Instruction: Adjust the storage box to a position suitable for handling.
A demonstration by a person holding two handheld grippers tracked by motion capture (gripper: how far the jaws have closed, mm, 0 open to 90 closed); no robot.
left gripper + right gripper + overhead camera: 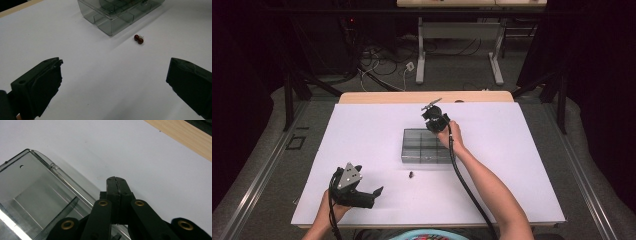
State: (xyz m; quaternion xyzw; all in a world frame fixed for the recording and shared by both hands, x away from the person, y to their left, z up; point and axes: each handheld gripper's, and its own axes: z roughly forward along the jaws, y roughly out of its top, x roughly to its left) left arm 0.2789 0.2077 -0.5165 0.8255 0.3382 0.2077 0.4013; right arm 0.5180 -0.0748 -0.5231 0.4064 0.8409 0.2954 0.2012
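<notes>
A person works at a table covered with a white sheet (362, 135), a handheld two-jaw gripper in each hand. The left gripper (113, 82) hovers low with its black jaws spread wide and nothing between them. Ahead of it and a little right of its midline lies a pair of small dark red beads (138, 39), their long axis running slantwise. Just beyond them sits a clear smoky plastic compartment box (117, 15). The right gripper (116, 185) is clenched tight on nothing at the box's far rim. The left gripper looks nearer the beads, so a forward reach seems likely.
</notes>
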